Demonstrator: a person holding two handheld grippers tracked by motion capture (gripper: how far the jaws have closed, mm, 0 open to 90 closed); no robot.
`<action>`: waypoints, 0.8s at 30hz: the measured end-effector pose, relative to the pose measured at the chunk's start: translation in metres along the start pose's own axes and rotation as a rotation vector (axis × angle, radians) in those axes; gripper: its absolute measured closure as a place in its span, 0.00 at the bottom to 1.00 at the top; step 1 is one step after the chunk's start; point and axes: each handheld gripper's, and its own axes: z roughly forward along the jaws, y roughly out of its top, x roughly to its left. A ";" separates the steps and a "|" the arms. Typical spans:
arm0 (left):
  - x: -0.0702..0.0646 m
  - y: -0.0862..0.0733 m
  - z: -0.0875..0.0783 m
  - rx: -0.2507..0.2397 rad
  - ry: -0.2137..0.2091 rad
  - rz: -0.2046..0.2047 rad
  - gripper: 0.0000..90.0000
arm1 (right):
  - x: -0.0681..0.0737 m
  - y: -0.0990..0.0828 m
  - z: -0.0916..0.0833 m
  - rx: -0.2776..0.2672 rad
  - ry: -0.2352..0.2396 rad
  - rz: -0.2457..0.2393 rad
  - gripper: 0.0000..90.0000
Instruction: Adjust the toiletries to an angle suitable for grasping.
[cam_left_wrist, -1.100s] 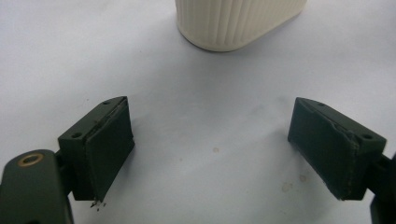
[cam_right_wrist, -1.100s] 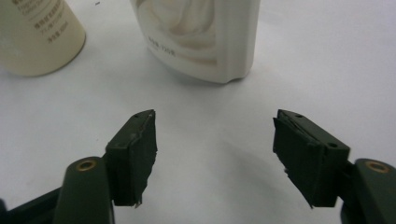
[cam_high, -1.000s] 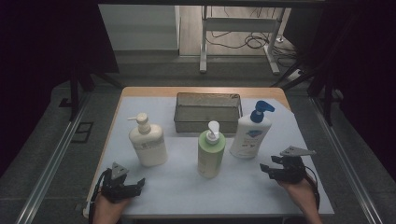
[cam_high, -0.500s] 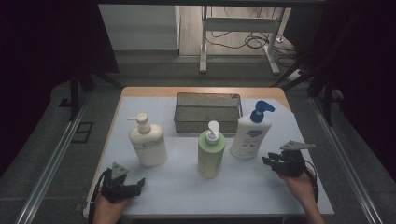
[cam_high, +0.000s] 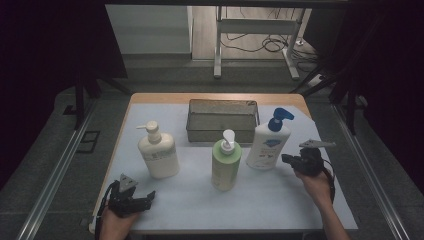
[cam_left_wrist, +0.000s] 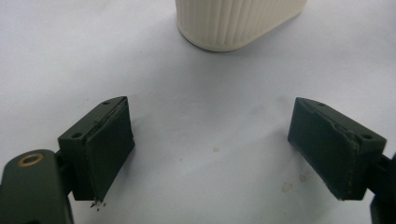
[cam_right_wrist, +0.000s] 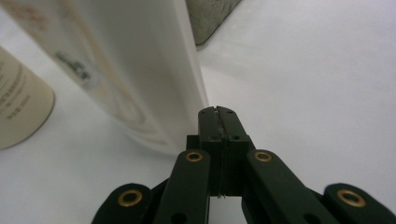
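Three pump bottles stand on the white table cover: a cream one (cam_high: 158, 155) at left, a green one (cam_high: 226, 165) in the middle, and a white one with a blue pump (cam_high: 267, 145) at right. My right gripper (cam_high: 286, 159) is at the white bottle's right side. In the right gripper view its jaws (cam_right_wrist: 218, 109) have just been closing and now meet with nothing between them, their tip right at the white bottle's (cam_right_wrist: 130, 70) edge. My left gripper (cam_high: 142, 199) rests open near the front left edge, and the cream bottle's base (cam_left_wrist: 238, 23) lies beyond its jaws (cam_left_wrist: 210, 149).
A grey mesh basket (cam_high: 222, 131) stands behind the bottles at the table's back. The green bottle (cam_right_wrist: 18, 107) shows at the left of the right gripper view and a basket corner (cam_right_wrist: 210, 16) at the top. A metal stand and cables lie on the floor beyond.
My right gripper has moved forward and left up to the white bottle, and its jaws have gone from apart to shut. The left gripper has stayed still.
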 end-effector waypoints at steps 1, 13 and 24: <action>0.000 0.000 0.000 0.000 0.000 0.000 0.15 | -0.001 0.001 0.002 0.002 -0.003 -0.002 0.99; 0.000 0.000 0.000 0.000 0.000 0.000 0.15 | -0.014 0.008 0.025 0.020 0.022 0.012 0.99; 0.000 0.000 0.000 0.001 0.000 0.000 0.15 | -0.014 0.010 0.036 0.036 0.053 -0.009 0.98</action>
